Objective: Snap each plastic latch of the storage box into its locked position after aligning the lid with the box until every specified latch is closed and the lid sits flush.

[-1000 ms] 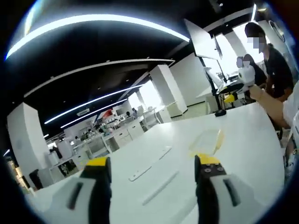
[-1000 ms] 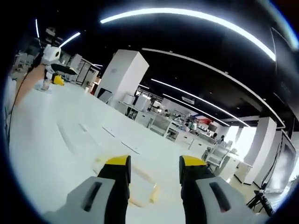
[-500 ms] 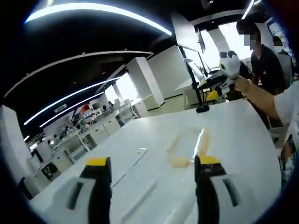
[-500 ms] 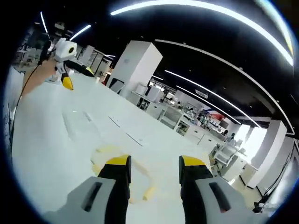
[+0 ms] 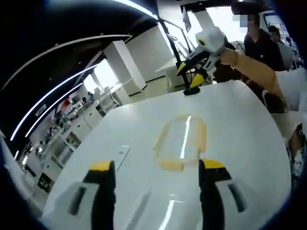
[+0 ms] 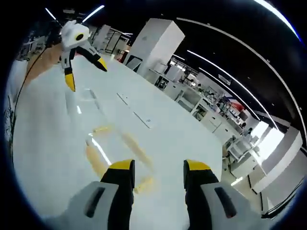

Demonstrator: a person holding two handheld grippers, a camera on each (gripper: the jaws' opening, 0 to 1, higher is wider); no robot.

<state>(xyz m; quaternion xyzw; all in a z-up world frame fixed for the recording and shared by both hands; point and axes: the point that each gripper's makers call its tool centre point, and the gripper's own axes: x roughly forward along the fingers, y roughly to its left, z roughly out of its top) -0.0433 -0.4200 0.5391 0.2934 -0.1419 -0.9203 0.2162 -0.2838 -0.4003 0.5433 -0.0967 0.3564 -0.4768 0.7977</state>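
Note:
A clear storage box [image 5: 181, 143] with pale yellow latches lies flat on the white table [image 5: 240, 129], just beyond my left gripper [image 5: 157, 166]. That gripper is open, with nothing between its yellow-tipped jaws. In the right gripper view the same box [image 6: 117, 149] lies ahead and left of my right gripper [image 6: 159, 166], which is also open and bare. The right gripper [image 5: 201, 48] hangs above the table's far edge in the left gripper view, held by a hand. The left gripper [image 6: 79, 45] hangs at the upper left in the right gripper view.
Two people [image 5: 261, 43] stand at the table's far right corner beside a black stand base [image 5: 192, 91]. Flush cover plates [image 6: 141, 117] are set into the tabletop. Office desks [image 6: 211, 117] and a white pillar [image 6: 156, 43] lie beyond the table.
Both views have tipped down toward the table, so the box now sits nearer the middle of each. Each gripper looms larger and closer in the other's view. Jaws are unchanged.

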